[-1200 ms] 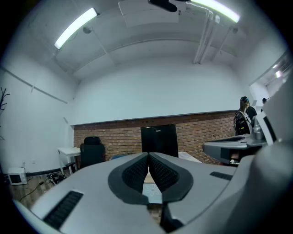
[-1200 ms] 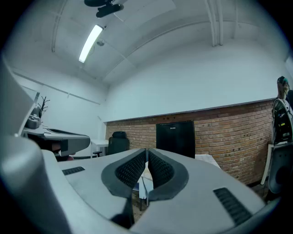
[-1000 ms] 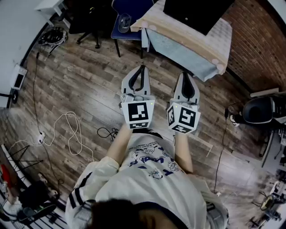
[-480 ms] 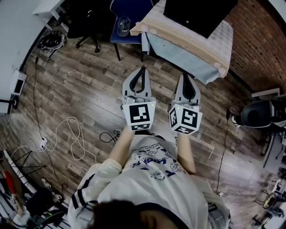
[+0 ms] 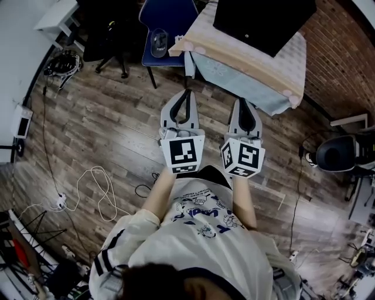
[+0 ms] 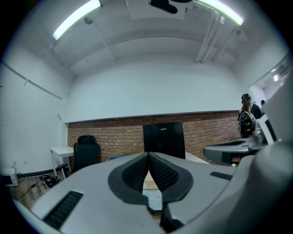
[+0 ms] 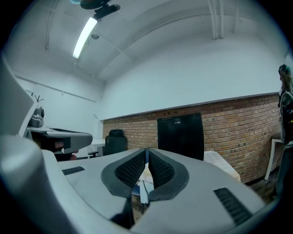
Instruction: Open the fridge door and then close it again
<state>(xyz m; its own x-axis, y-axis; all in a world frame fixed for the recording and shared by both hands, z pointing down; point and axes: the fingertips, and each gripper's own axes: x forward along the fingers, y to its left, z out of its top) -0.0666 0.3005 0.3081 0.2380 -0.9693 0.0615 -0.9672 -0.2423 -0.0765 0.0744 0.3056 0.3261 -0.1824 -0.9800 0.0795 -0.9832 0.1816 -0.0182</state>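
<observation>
A small black fridge (image 5: 263,20) stands on a cloth-covered table (image 5: 246,70) against the brick wall; its door looks closed. It shows straight ahead in the left gripper view as a black fridge (image 6: 163,139) and in the right gripper view as a black fridge (image 7: 181,135). My left gripper (image 5: 186,94) and right gripper (image 5: 245,104) are held side by side, level, pointing at the table and a short way off its near edge. Both are shut with nothing between the jaws. In their own views the left gripper (image 6: 149,157) and right gripper (image 7: 146,153) show jaws pressed together.
A blue chair (image 5: 167,29) with a glass (image 5: 158,42) on it stands left of the table. A black office chair (image 5: 108,29) and white desk (image 5: 55,14) lie further left. Cables (image 5: 94,187) trail on the wooden floor. Another black chair (image 5: 340,152) is at right.
The person has walked toward the table with both grippers held ahead; the table and fridge lie closer to the gripper tips, and the floor cables have slid back.
</observation>
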